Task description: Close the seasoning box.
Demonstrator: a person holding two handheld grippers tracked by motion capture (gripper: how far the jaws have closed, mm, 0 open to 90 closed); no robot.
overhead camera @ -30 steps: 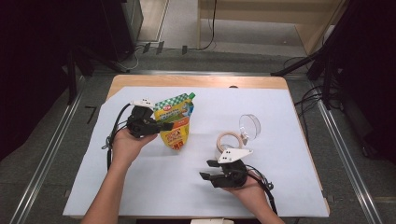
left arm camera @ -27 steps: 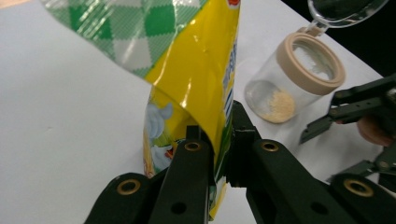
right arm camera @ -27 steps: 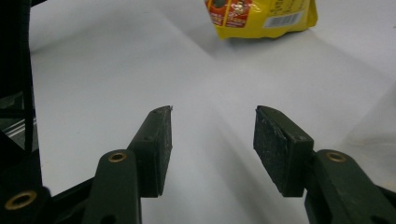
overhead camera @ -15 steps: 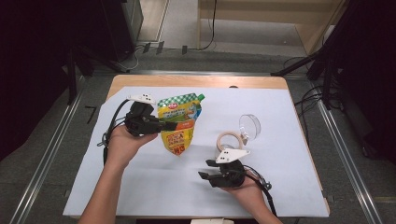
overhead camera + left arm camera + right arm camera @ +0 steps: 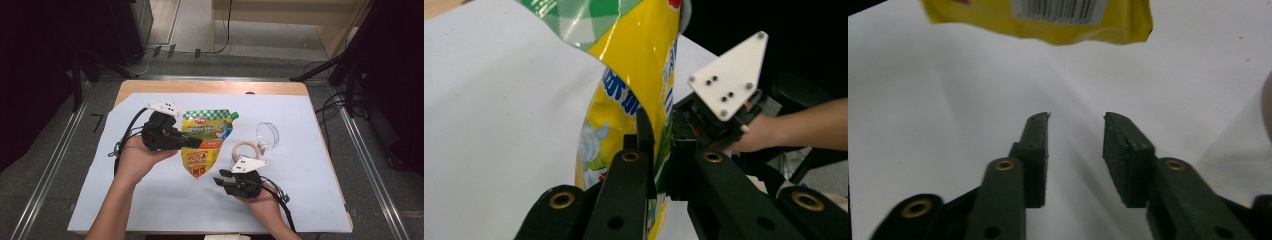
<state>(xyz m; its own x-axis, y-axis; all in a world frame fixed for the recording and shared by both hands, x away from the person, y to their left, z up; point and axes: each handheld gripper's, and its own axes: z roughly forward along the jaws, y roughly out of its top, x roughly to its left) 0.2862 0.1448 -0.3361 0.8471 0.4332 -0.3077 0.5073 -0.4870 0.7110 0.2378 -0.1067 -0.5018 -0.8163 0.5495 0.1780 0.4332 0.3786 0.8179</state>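
Two grippers are in my hands, and one yellow pouch is the thing I am working with. On the left, my left gripper (image 5: 192, 142) is clamped tight on the side of the pouch (image 5: 204, 145), and since a second ago I have lifted it, so its bottom tip now hangs above the white sheet (image 5: 310, 200) instead of resting low. In the left gripper view the black pads pinch the shiny pouch (image 5: 636, 90) flat between them. In the middle, the pouch hangs with its green cap (image 5: 234, 116) at the far end. On the right and nearer to me, my right gripper (image 5: 223, 179) has just been closing its jaws, but nothing is between them; a gap is there and the pouch's bottom edge (image 5: 1043, 22) floats beyond them. I think this hand is getting ready to grab that bottom edge. The tape ring (image 5: 245, 149) and the clear cup (image 5: 267, 135) sit to the right, untouched.
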